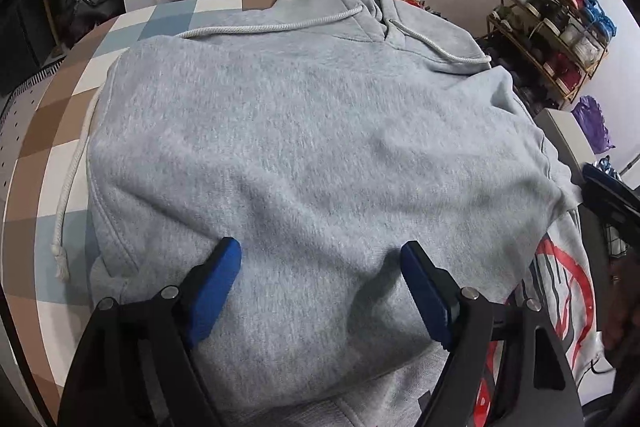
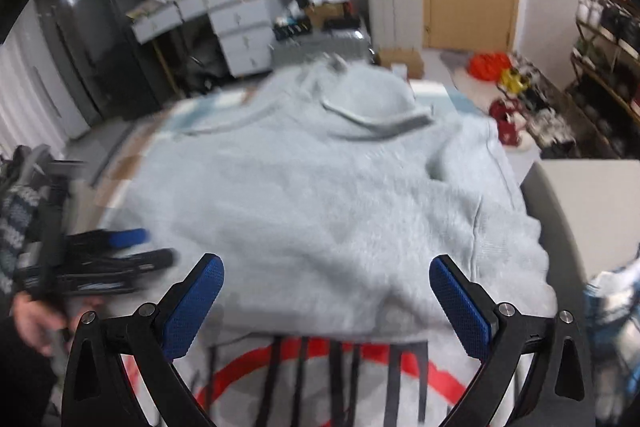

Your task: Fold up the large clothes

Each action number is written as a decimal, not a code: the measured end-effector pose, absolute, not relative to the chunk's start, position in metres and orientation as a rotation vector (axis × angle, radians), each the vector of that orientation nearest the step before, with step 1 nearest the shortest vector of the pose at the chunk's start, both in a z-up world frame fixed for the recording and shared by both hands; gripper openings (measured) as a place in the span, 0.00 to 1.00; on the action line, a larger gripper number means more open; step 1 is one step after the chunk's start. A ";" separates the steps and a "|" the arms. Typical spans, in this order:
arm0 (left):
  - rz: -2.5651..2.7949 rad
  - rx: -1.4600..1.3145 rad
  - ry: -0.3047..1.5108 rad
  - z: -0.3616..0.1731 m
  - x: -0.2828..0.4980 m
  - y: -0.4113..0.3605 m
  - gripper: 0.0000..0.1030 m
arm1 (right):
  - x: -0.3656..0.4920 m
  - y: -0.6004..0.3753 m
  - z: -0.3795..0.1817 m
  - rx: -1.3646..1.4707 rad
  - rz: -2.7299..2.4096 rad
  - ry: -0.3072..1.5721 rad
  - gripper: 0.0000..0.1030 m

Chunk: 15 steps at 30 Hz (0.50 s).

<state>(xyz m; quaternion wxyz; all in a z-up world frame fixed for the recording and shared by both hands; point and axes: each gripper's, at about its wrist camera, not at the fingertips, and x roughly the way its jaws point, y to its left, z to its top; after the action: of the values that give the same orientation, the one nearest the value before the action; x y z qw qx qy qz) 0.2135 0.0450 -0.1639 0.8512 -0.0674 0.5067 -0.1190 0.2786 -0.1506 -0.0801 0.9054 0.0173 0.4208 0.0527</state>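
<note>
With both the left gripper and right gripper spread wide and empty, pinching only the grey hoodie's top layer could undo the fold.

My left gripper and right gripper both angle downward, jaws spread wide, gripping nothing.
</note>
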 end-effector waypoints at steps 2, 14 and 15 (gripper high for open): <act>-0.248 -0.136 1.071 -0.165 0.221 0.040 0.75 | 0.292 -0.157 -0.097 0.050 0.084 0.907 1.00; -0.245 -0.054 1.064 -0.151 0.198 0.061 0.78 | 0.301 -0.173 -0.131 -0.001 -0.024 1.068 1.00; -0.243 -0.070 1.067 -0.149 0.196 0.064 0.78 | 0.298 -0.174 -0.125 -0.007 -0.027 1.037 1.00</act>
<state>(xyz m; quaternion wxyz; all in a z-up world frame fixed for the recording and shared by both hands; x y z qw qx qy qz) 0.1961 0.0637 -0.1492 0.8534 -0.0333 0.5072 -0.1157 0.2984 -0.1744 -0.1250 0.8684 -0.0033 0.4957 -0.0128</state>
